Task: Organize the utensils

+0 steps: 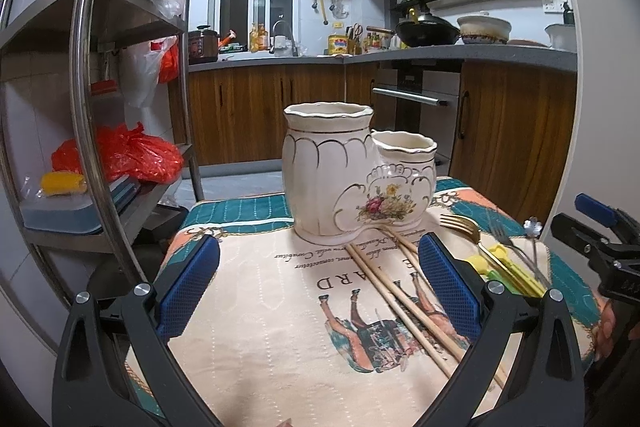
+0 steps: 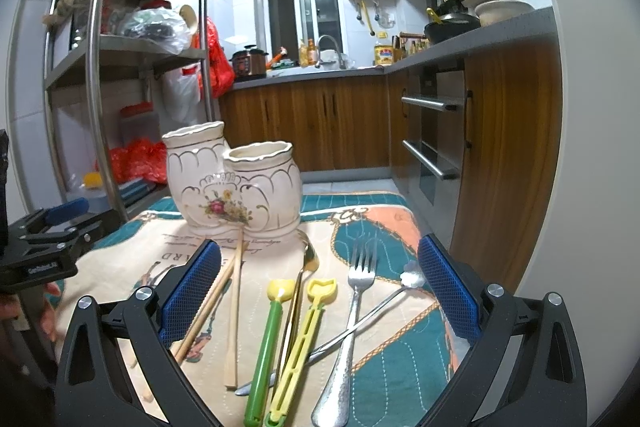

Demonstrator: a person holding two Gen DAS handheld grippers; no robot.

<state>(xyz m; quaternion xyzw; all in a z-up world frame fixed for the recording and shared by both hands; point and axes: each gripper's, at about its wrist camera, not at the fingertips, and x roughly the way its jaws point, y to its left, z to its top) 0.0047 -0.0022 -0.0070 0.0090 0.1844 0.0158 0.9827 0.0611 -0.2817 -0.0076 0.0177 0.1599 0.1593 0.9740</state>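
Observation:
A cream ceramic double utensil holder point(image 1: 344, 179) with a flower print stands on the patterned cloth; it also shows in the right wrist view point(image 2: 236, 183). Both cups look empty. Two wooden chopsticks point(image 1: 404, 295) lie in front of it. A gold fork point(image 1: 464, 227), a silver fork point(image 2: 352, 315), a flower-tipped spoon point(image 2: 384, 303) and a green point(image 2: 264, 351) and a yellow plastic utensil point(image 2: 300, 343) lie to the right. My left gripper point(image 1: 320, 279) is open and empty above the cloth. My right gripper point(image 2: 320, 279) is open and empty above the loose utensils.
A steel shelf rack point(image 1: 92, 99) with red bags and boxes stands close on the left. Wooden kitchen cabinets point(image 1: 248, 111) and an oven point(image 2: 432, 139) lie beyond the table's far edge. The cloth point(image 1: 280, 327) covers the table.

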